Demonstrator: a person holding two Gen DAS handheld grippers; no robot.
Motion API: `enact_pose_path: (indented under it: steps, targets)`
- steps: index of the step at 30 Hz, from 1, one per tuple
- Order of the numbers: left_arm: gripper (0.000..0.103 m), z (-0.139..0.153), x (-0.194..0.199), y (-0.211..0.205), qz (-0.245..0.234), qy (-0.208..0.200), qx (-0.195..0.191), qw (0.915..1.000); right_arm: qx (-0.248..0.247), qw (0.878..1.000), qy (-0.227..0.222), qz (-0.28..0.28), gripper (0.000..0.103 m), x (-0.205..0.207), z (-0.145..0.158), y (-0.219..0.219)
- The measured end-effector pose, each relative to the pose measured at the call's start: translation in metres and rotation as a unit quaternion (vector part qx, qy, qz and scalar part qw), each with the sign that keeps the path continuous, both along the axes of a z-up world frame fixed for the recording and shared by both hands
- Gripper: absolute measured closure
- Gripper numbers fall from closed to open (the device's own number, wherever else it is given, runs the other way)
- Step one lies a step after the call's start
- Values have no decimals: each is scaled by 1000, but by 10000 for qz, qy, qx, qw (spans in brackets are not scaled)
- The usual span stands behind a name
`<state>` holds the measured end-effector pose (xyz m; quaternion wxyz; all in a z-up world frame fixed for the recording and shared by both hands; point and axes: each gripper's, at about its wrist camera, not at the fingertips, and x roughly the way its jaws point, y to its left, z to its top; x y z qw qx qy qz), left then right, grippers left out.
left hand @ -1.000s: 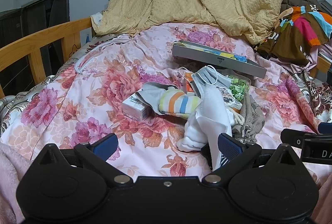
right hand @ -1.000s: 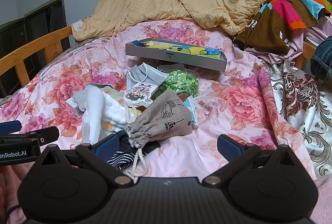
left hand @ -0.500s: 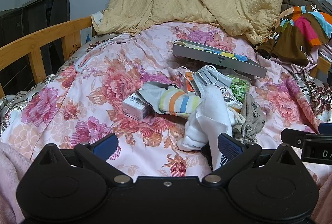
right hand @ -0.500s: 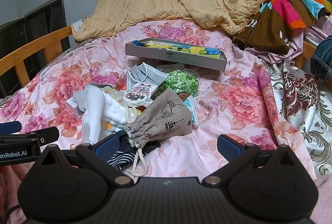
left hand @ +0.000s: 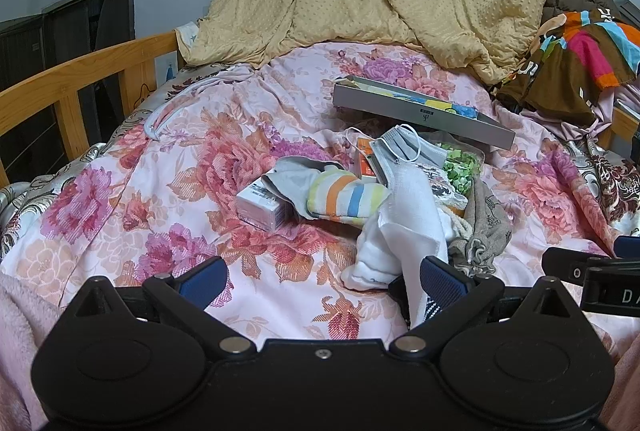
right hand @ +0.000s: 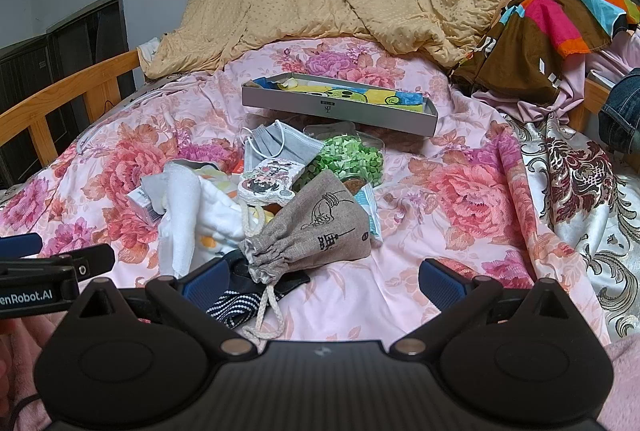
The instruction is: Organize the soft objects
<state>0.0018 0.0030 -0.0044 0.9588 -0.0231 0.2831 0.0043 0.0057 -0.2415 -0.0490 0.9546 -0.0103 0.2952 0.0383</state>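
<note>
I've got both sets of tongs gaping wide, gripping nothing; left gripper (left hand: 322,281) beside the white cloth (left hand: 404,231); right gripper (right hand: 322,281) over the drawstring pouch (right hand: 310,231); soft pile mid-bedspread (right hand: 460,199), near the grey tray (right hand: 340,111).

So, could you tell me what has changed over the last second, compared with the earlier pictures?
Nothing visibly changed. The left gripper and right gripper are open and empty as before, hovering near the pile, and the linen pouch, white cloth and grey box lie where they were.
</note>
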Motion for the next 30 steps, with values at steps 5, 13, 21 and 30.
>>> enact_pose_path:
  steps: [5,13,21,30]
  targets:
    - [1,0,0,0,-2,2,6,10000,2,10000,0,4,0,0,0,-1]
    - [1,0,0,0,0,3,-4,10000,28,10000,6,47,0,-2,-4,3]
    - [1,0,0,0,4,11,-6,10000,33,10000,9,46,0,-2,-3,2]
    - [1,-3,1,2,-2,70,-50,10000,129,9999,66,16,0,-1,-1,-1]
